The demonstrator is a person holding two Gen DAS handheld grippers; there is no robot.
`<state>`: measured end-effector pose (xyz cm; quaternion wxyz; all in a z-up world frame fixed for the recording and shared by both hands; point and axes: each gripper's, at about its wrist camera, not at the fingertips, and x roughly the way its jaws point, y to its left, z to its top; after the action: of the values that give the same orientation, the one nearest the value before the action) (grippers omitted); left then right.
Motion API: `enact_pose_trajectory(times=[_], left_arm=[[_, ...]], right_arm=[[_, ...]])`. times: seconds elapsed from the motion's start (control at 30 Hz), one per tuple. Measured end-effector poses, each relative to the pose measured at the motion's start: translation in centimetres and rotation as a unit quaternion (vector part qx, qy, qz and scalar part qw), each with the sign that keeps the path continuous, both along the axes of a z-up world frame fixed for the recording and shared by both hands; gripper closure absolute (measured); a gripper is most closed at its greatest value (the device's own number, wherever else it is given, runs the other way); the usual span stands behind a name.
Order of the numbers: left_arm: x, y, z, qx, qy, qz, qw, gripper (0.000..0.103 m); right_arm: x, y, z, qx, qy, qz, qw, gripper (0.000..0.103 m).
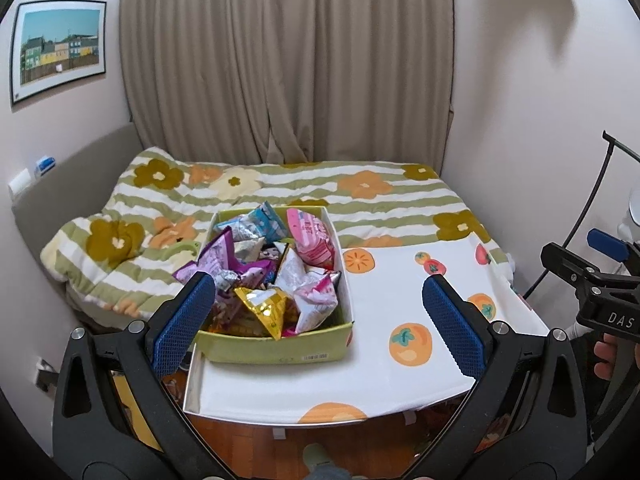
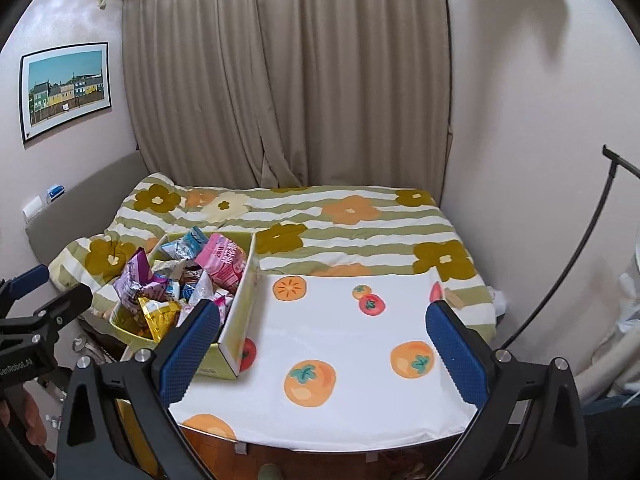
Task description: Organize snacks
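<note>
Both hand-held grippers hang spread wide above a small bench (image 1: pixel 400 384) draped in a white cloth printed with orange persimmons, each pair of blue-padded fingers pinching nothing. Seen from its own wrist camera, the left hand-held gripper (image 1: pixel 320 316) frames a yellow-green cardboard box (image 1: pixel 276 348) that sits on the bench's left side; its left finger (image 1: pixel 184 324) overlaps the box's near left corner in the view, though contact cannot be told. The box is heaped with snack packets (image 1: pixel 276 268), among them a pink pouch (image 1: pixel 314 240) leaning at the far right, a blue-and-white pack (image 1: pixel 256 226) at the back, a purple bag (image 1: pixel 212 260) sticking up on the left and a gold packet (image 1: pixel 262 306) at the front. The right hand-held gripper (image 2: pixel 322 346) faces the bare right half of the cloth, with the box off to its left. A person's fingers (image 1: pixel 606 354) show at the edge of the left view, wrapped around the other tool's handle. Behind the bench lies a bed (image 2: pixel 360 220) under a green-striped, flowered quilt, backed by beige curtains (image 2: pixel 288 80); a framed picture of coloured houses (image 2: pixel 66 88) hangs on the left wall.
</note>
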<state>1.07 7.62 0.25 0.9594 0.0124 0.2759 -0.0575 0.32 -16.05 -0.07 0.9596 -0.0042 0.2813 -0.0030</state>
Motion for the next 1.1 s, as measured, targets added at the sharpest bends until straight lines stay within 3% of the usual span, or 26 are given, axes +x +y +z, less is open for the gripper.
enact_pose_trajectory(times=[1.1], left_arm=[[-0.16,-0.78,0.17,0.005,-0.009,0.012,0.9999,0.001]], right_arm=[[-0.32,-0.34,-0.26,0.004,-0.003,-0.004,1.0,0.0]])
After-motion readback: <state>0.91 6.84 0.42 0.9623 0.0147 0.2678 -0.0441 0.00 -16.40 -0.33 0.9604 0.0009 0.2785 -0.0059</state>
